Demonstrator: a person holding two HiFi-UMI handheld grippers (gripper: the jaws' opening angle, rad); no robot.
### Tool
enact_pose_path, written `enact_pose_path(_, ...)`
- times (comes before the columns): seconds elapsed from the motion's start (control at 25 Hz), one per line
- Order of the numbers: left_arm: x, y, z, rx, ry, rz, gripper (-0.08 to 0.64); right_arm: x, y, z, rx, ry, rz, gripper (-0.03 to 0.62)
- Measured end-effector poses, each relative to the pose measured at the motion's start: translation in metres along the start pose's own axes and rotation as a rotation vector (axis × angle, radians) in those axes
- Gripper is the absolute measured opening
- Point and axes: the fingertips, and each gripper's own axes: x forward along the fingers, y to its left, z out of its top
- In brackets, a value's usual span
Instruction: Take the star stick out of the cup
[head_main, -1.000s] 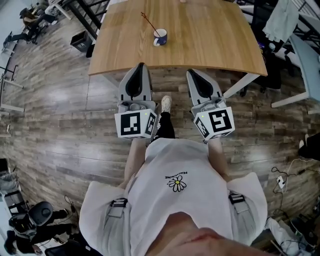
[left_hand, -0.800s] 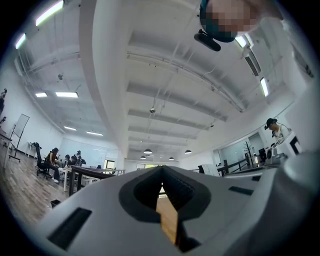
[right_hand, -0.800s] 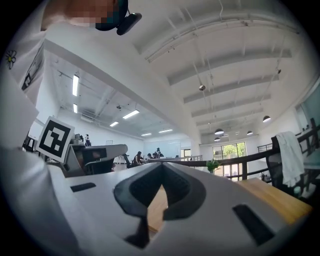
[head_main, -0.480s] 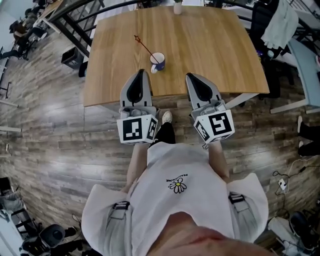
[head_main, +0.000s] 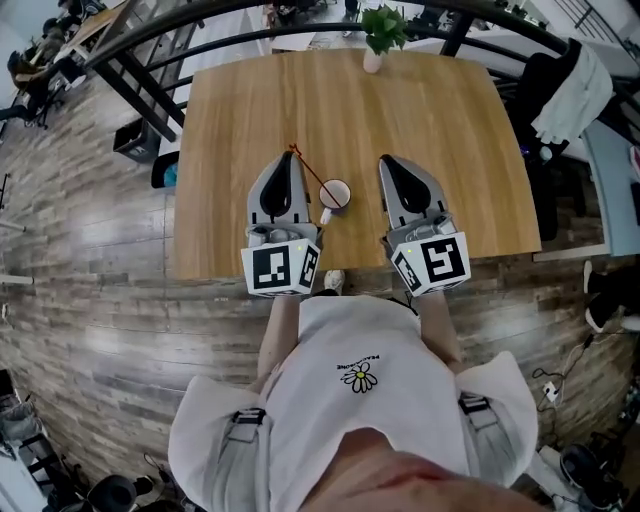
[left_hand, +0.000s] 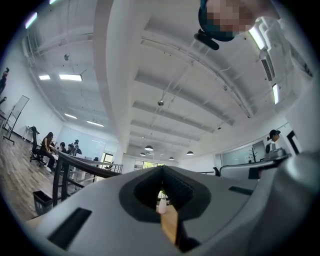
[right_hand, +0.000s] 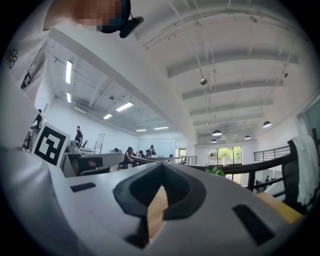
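A white cup (head_main: 335, 193) stands near the front of the wooden table (head_main: 430, 110). A thin red star stick (head_main: 308, 169) leans out of it up and to the left, its star tip by the left gripper's nose. My left gripper (head_main: 285, 158) hovers just left of the cup, jaws shut and empty. My right gripper (head_main: 394, 161) hovers just right of the cup, also shut with nothing held. Both gripper views look level across the table; the left gripper (left_hand: 161, 170) and right gripper (right_hand: 161, 168) show closed jaws, and neither view shows the cup or stick.
A small potted plant in a white vase (head_main: 377, 38) stands at the table's far edge, also seen as the vase (left_hand: 161, 204). Black railings (head_main: 150, 60) run behind the table. A chair draped with white cloth (head_main: 575, 85) is at the right. People sit at desks far off.
The person has stepped up to the table. Both grippers have moved from over the floor to above the table's front, on either side of the cup. Jaws stayed shut.
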Motion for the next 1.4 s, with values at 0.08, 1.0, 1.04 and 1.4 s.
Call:
enact_pose_path(0.08,0.020,0.009,-0.007,0.002,0.010,-0.001,0.017,0.022,-0.011,-0.007,-0.001,0.009,-0.014,0.008)
enact_pose_path(1.0,0.070,0.007,-0.030,0.050,0.047,0.134,0.017,0.093,-0.043,-0.036,0.073,0.014,0.159,0.006)
enact_pose_path(1.04,0.069,0.008,-0.028,0.058,0.048,0.140,0.017,0.093,-0.042,-0.036,0.079,0.015,0.162,0.008)
enact_pose_path(1.4,0.065,0.048,-0.027,0.029,0.049,0.214,0.202,0.094,-0.051,-0.037,0.087,0.002,0.155,0.008)
